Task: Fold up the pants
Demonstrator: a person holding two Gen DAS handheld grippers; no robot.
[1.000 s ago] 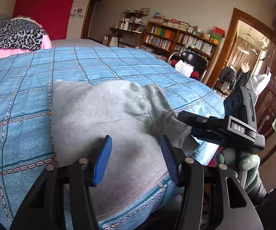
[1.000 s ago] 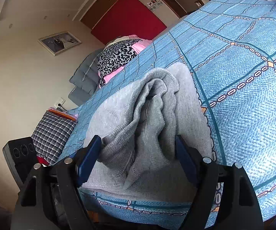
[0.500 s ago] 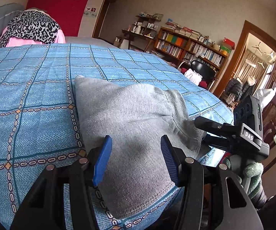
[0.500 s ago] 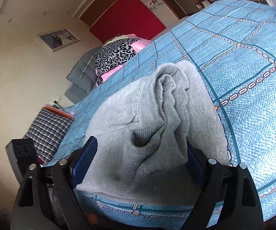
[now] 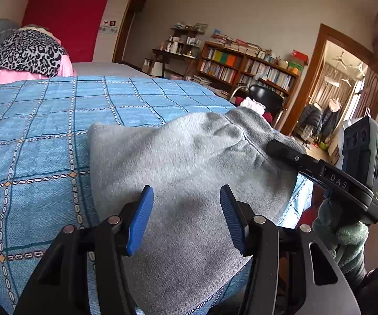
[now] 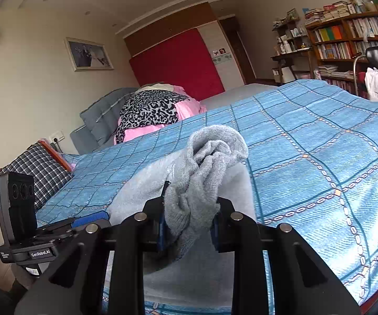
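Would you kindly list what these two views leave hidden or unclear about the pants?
- Right wrist view: right tongs closing on bunched gray pants; the bunch covers the pads.
- Left wrist view: the pants' near edge runs behind the left tongs.
- Both views: the layers underneath are hidden.

Grey pants [image 5: 189, 157]: soft knitted cloth, matt, with a fine ribbed weave and a fleecy, looped texture at the bunched part [image 6: 210, 162]. Bedspread [image 5: 44, 136]: woven cloth in blue, matt, slightly coarse, printed with a chain-pattern grid. Left gripper [image 5: 186, 218]: matt black plastic arms, ridged blue rubber-like pads, bright metal pivot pins. Right gripper [image 6: 189, 225]: the same black plastic and metal pins; its jaws are closing, with grey cloth between them. Glove [image 5: 346, 239]: fuzzy green knit. Bookshelf [image 5: 252, 71]: brown wood, lightly glossy. Picture frame [image 6: 89, 53]: glossy glazing is seen.
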